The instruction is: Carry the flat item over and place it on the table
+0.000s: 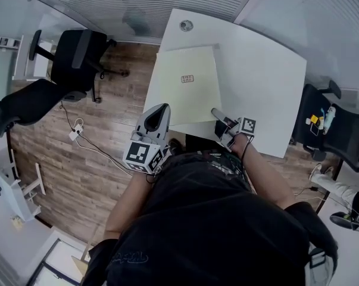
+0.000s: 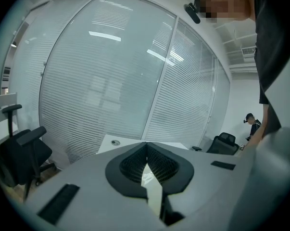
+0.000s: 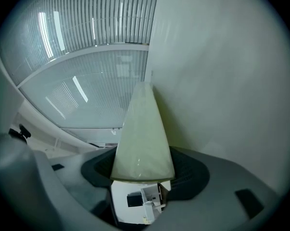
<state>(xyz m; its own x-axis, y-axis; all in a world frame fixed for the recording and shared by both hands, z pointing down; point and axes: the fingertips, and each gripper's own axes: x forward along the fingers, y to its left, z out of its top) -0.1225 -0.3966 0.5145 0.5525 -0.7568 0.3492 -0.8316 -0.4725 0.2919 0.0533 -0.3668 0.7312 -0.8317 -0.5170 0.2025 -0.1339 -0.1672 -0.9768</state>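
Closest to me, my left gripper (image 1: 160,113) and right gripper (image 1: 219,117) each clamp a near corner of the pale flat sheet (image 1: 188,94), one on each side to hold it level. It spans the white table's (image 1: 262,70) left corner, overhanging the floor. I judge the office chairs (image 1: 78,55) well clear, and only a round grommet (image 1: 186,25) sits beyond.

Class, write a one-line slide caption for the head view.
The left gripper and right gripper hold a pale yellow sheet over the white table.
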